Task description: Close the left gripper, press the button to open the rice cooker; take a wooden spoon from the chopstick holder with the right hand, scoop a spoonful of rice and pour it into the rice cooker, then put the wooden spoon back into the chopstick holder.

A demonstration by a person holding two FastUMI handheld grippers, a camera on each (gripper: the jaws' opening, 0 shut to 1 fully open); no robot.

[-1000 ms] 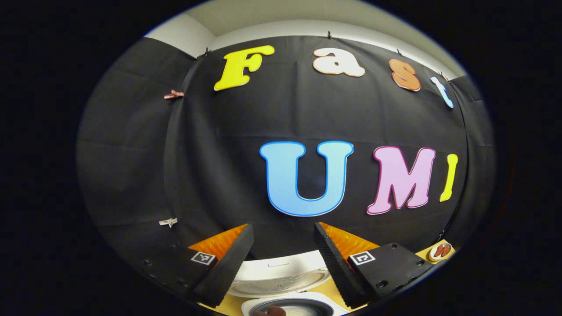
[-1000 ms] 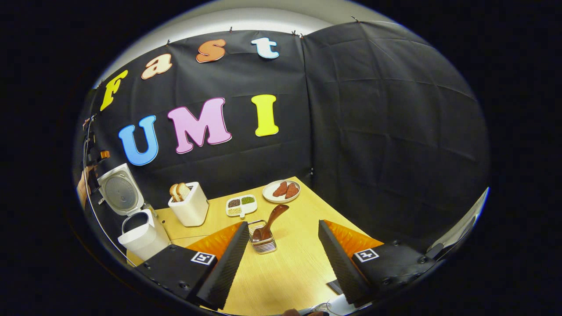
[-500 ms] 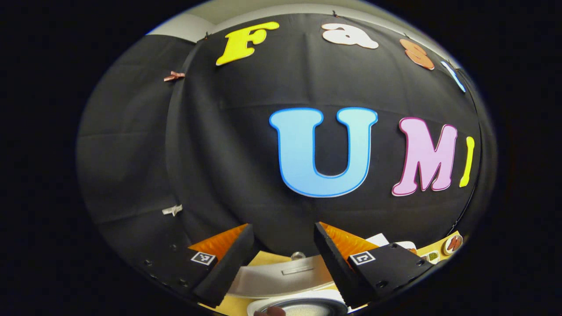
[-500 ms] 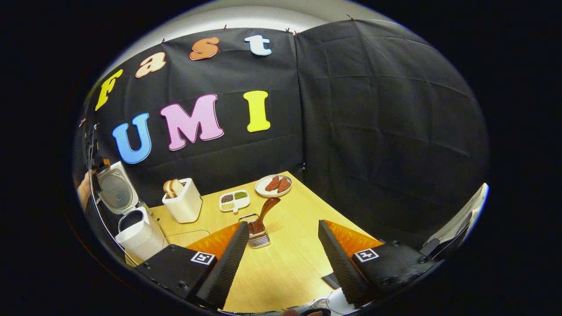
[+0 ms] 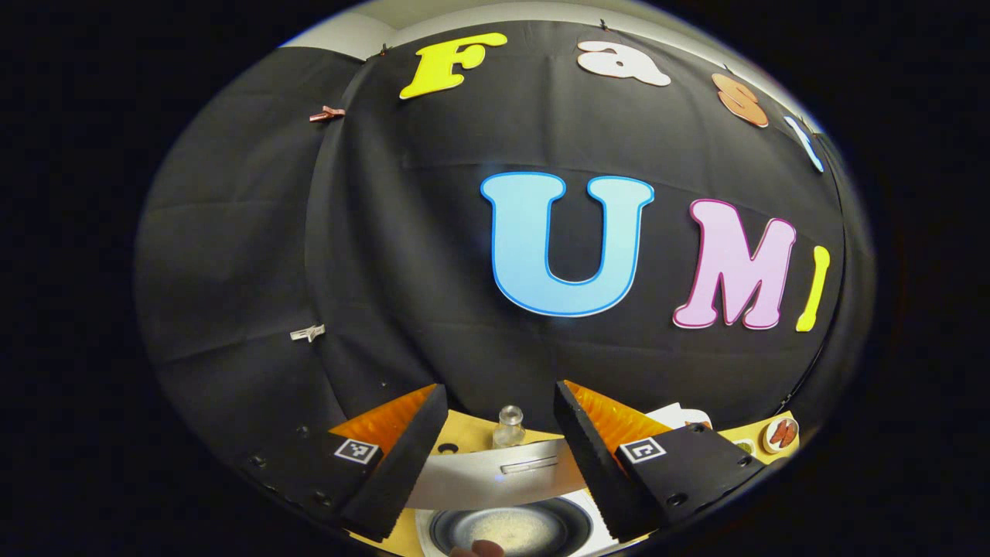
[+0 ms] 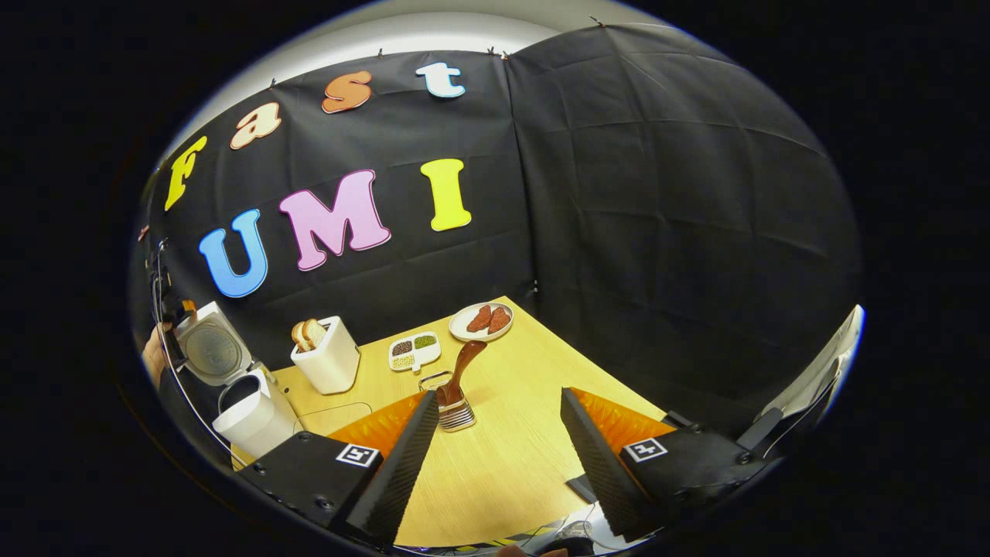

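In the left gripper view, my left hand-held gripper (image 5: 495, 452) hangs with its fingers spread, empty, above the white rice cooker (image 5: 503, 495). Its lid is up, and pale grains lie in the dark inner pot, so I judge the rice is poured.

In the right gripper view, my right hand-held gripper (image 6: 495, 456) is also spread and empty. The brown wooden spoon (image 6: 462, 371) stands in the wire chopstick holder (image 6: 452, 414) on the yellow table (image 6: 503, 464). Nothing seems left.
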